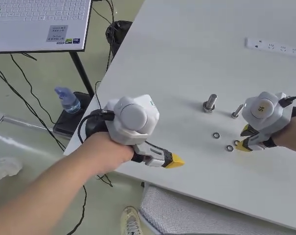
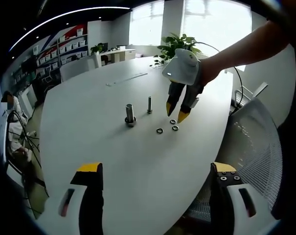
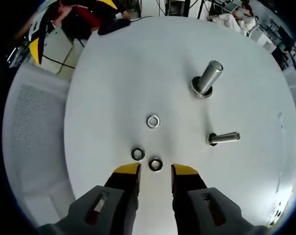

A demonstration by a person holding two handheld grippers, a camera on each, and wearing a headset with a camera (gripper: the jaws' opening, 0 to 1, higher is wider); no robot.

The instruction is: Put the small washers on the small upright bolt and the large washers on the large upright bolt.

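On the white table (image 1: 187, 58) the large bolt (image 1: 210, 103) (image 3: 206, 81) and the thinner small bolt (image 1: 237, 111) (image 3: 223, 138) stand upright side by side. Three washers lie in front of them. One washer (image 3: 155, 164) lies just ahead of the gap of my right gripper (image 3: 155, 171) (image 1: 243, 139), which points down, open and holding nothing. A second washer (image 3: 138, 153) sits beside it and the third washer (image 3: 153, 121) (image 1: 216, 135) lies nearer the bolts. My left gripper (image 1: 174, 160) (image 2: 156, 169) hovers open and empty near the table's front edge, well left of the washers.
A white power strip (image 1: 275, 46) lies at the table's far right. Off the table's left edge are a laptop (image 1: 40, 22) on a stand, a water bottle (image 1: 67, 100) and floor cables. A grey mesh chair (image 1: 187, 210) stands below the front edge.
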